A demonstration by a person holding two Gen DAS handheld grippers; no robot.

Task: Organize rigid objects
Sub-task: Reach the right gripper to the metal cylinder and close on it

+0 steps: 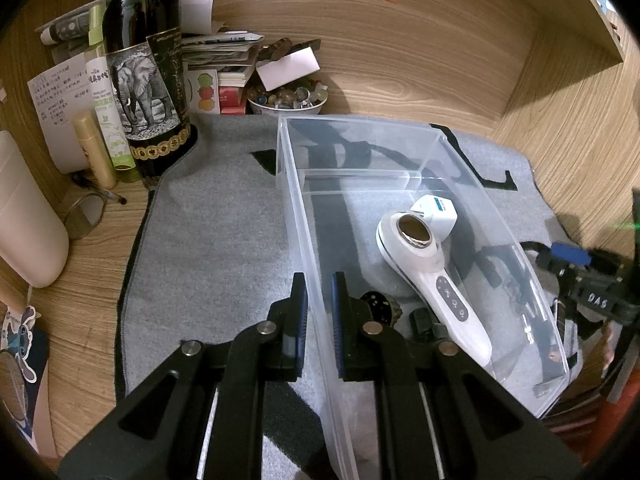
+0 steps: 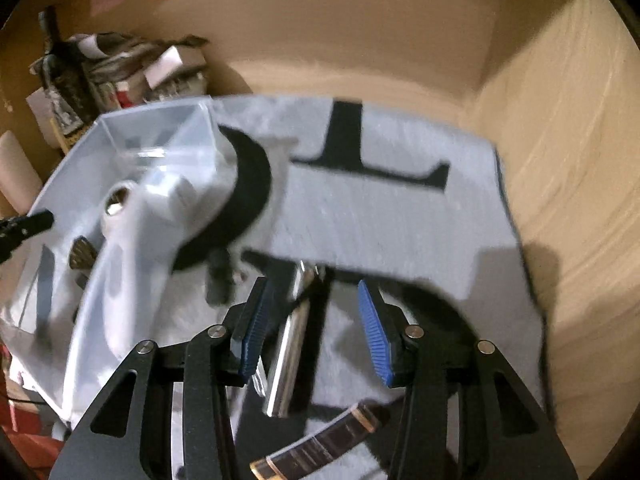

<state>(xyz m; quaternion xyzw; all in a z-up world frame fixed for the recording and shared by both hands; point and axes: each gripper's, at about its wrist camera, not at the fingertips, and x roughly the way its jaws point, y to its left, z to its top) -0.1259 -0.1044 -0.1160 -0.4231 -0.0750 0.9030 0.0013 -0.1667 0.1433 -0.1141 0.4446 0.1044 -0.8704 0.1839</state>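
Observation:
A clear plastic bin [image 1: 360, 124] stands on the grey mat [image 1: 216, 240]. Inside lie a white handheld device [image 1: 432, 276] with a round metal head and a small black toothed part [image 1: 380, 306]. My left gripper [image 1: 318, 284] is shut on the bin's near left wall, one pad on each side. In the right wrist view, which is blurred, my right gripper [image 2: 316, 292] hangs over the mat [image 2: 380, 208] right of the bin [image 2: 152, 116]. Its jaws are opening, and a silver metal tool [image 2: 288, 352] lies below the gap, untouched by the pads. A curved brown banded piece [image 2: 320, 444] lies nearer.
A dark wine bottle [image 1: 144, 80], a gold tube [image 1: 94, 152], a white container [image 1: 28, 216], stacked papers [image 1: 216, 52] and a bowl of beads [image 1: 286, 100] crowd the back left. Wooden walls [image 1: 440, 52] close the back and right.

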